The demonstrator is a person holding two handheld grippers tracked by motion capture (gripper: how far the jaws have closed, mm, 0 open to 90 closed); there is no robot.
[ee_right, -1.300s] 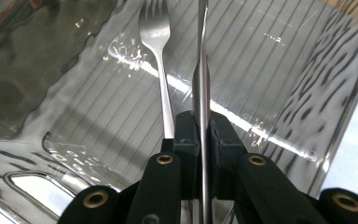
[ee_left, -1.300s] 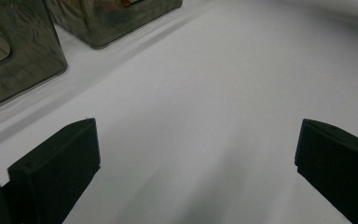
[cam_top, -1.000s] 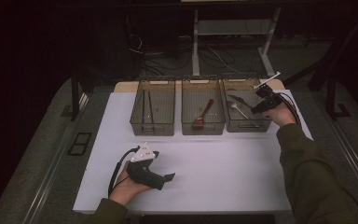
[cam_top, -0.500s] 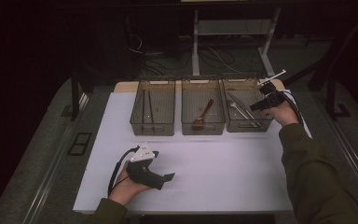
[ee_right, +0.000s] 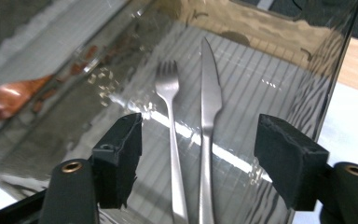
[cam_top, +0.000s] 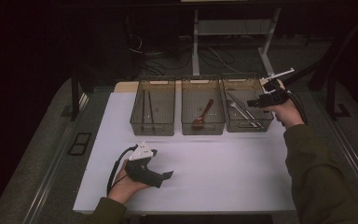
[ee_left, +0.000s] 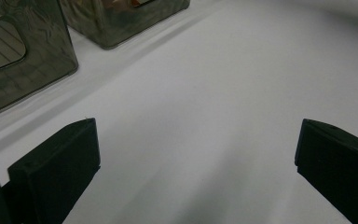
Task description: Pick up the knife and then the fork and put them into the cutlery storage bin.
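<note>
Your right tongs have just been opening and hang empty over the right bin, upper right, where a fork and knife lie side by side. The middle bin holds a spoon, the left bin thin sticks. Your left tongs gape wide and empty over the counter, lower left.

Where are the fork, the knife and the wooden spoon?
fork (ee_right: 168, 86): right gripper view, on its head.
knife (ee_right: 210, 93): right gripper view, on its blade.
wooden spoon (cam_top: 198, 123): high view, on its bowl.
</note>
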